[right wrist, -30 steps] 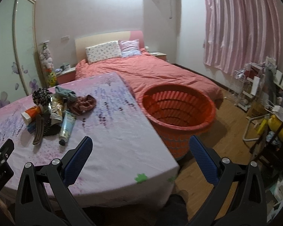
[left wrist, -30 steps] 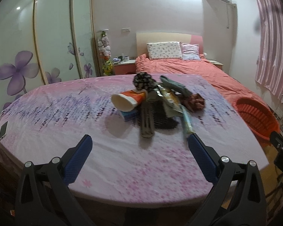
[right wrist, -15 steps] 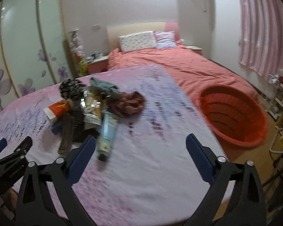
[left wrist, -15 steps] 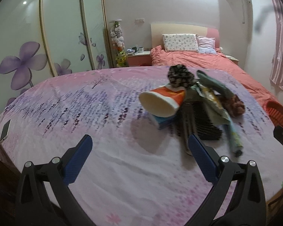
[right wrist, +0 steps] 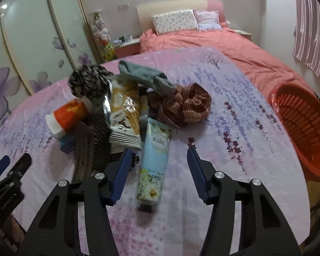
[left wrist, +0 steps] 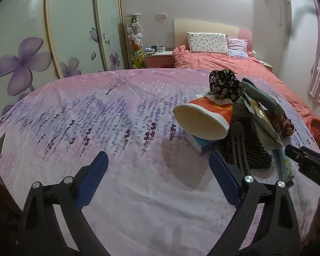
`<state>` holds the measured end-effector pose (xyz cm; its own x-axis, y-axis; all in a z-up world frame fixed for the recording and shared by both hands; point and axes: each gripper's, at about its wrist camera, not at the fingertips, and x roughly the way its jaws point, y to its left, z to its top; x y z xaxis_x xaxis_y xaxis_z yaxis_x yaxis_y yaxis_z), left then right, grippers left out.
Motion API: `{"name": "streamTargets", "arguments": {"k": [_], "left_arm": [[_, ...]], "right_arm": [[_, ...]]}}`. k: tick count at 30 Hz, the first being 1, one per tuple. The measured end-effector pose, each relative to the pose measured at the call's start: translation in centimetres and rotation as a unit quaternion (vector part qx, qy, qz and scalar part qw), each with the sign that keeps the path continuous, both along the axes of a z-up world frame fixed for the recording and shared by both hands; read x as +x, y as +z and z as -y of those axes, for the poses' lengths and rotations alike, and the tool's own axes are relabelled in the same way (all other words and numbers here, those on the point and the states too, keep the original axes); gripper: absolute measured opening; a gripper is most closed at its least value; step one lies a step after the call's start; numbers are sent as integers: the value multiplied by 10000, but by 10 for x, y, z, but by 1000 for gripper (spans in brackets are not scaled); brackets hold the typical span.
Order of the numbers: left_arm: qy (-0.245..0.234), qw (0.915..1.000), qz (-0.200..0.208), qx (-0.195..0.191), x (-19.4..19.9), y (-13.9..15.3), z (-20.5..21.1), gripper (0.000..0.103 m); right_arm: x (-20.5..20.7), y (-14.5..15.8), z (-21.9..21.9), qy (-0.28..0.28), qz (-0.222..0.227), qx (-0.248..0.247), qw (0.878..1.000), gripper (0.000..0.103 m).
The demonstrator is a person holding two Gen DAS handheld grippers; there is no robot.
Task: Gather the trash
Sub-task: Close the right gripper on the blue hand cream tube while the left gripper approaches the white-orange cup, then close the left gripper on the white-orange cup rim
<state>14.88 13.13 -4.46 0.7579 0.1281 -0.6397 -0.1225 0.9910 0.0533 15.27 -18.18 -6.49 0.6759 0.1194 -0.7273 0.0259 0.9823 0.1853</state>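
Right gripper: the black two-finger gripper with blue pads (right wrist: 157,166) hangs over the near end of the heap, jaws closing; the pads do not touch anything.
Tube: a pale blue plastic tube with daisy print (right wrist: 154,164) lies between those blue pads, black cap nearest, its far end tucked under the wrapper.
Left gripper: the second black gripper (left wrist: 157,170) is spread wide and just starting to close over bare cloth, nothing between its jaws; its right pad hides the near corner of the blue box.
Wrapper: a crinkled silver and gold foil snack packet (right wrist: 123,115) lies on top of the heap, print too blurred to read.
Cup: an orange and white paper cup (left wrist: 204,119) lies on its side, mouth toward the left gripper, resting on a small blue box (left wrist: 202,145) mostly covered by it.
Other heap items: a brown hair claw (right wrist: 83,149), a black floral scrunchie (left wrist: 225,85), a grey-green sock (right wrist: 145,76), a brown checked scrunchie (right wrist: 185,104); a dark meshed thing beneath is hard to identify.
Table: a pink lavender-print cloth (left wrist: 96,117) covers it.
Basket: an orange slatted plastic basket (right wrist: 298,128) stands off the right edge, partly cut off.
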Motion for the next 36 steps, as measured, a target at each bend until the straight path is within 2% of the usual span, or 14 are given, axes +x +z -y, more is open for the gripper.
{"name": "streamTargets", "arguments": {"k": [4, 6, 8, 9, 18, 28, 33, 36], "left_arm": [[-19, 10000, -52, -34, 4, -3, -1, 93], [-37, 9999, -86, -75, 7, -4, -1, 93], [-49, 9999, -114, -107, 9, -4, -1, 93], [-67, 9998, -125, -131, 11, -4, 0, 93], [-276, 9994, -167, -158, 28, 3, 6, 93], [-565, 9973, -334, -321, 54, 9, 16, 93], [-829, 9938, -385, -640, 47, 4, 22, 82], [-958, 9925, -472, -601, 56, -1, 37, 72]], "right_arm": [[4, -14, -3, 18, -240, -56, 9997, 51], [4, -17, -7, 23, -224, -141, 9996, 48], [5, -17, -12, -23, -190, -392, 9991, 33], [5, -17, -12, -60, -190, -444, 9988, 30], [-11, -17, 15, -312, -184, -234, 9991, 30], [-11, -16, 20, -262, -174, -212, 9993, 30], [-12, -17, 13, -253, -101, -429, 9987, 30], [-12, -16, 12, -246, -98, -415, 9988, 30]]}}
